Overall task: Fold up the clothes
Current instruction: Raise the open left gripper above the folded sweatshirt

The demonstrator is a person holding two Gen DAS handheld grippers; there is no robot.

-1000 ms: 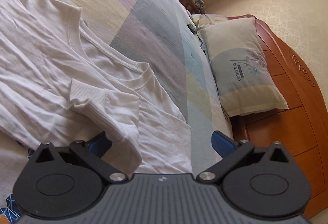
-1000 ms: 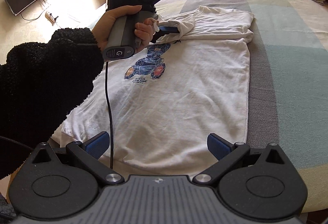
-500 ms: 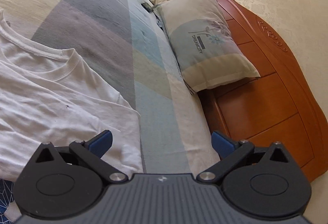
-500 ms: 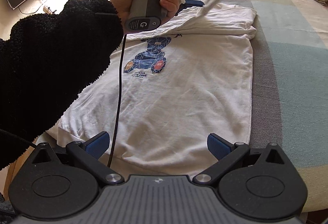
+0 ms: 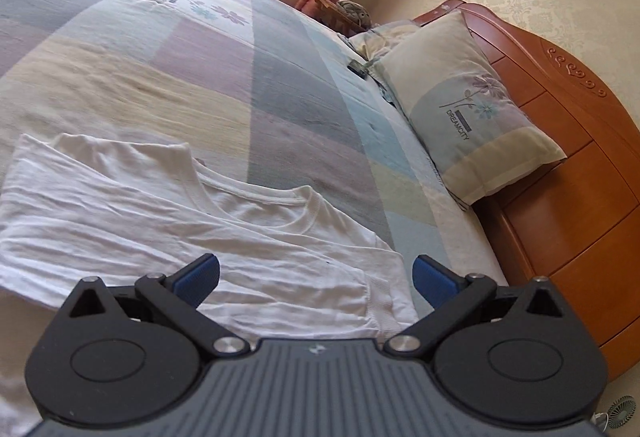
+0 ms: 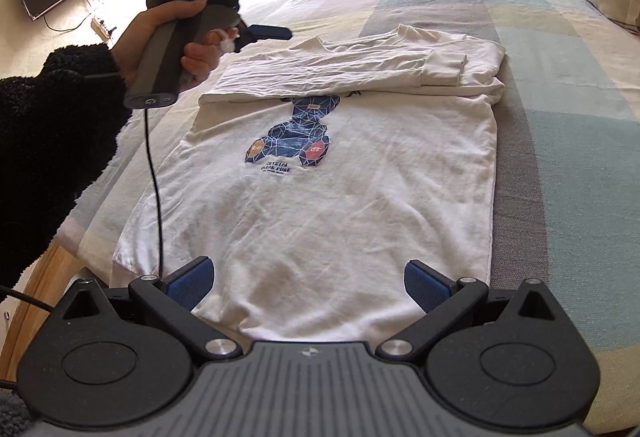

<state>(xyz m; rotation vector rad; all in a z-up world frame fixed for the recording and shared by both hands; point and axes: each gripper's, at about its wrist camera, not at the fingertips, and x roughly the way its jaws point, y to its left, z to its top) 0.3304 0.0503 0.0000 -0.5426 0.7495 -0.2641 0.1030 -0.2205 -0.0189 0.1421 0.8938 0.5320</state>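
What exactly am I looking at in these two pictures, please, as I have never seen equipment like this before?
There is no robot here: a person holds a handheld two-finger gripper in each hand, and each carries a wide-angle camera looking along its blue-padded fingers. One picture comes from the left gripper, the other from the right gripper; the dark shape along the bottom is the tool's own body. The right view also shows the person's hand holding the left gripper above a bed. On the bed lies a white long-sleeved shirt with a blue print, a sleeve folded across the chest. A pillow rests by the wooden headboard. Both grippers are open and hold nothing.
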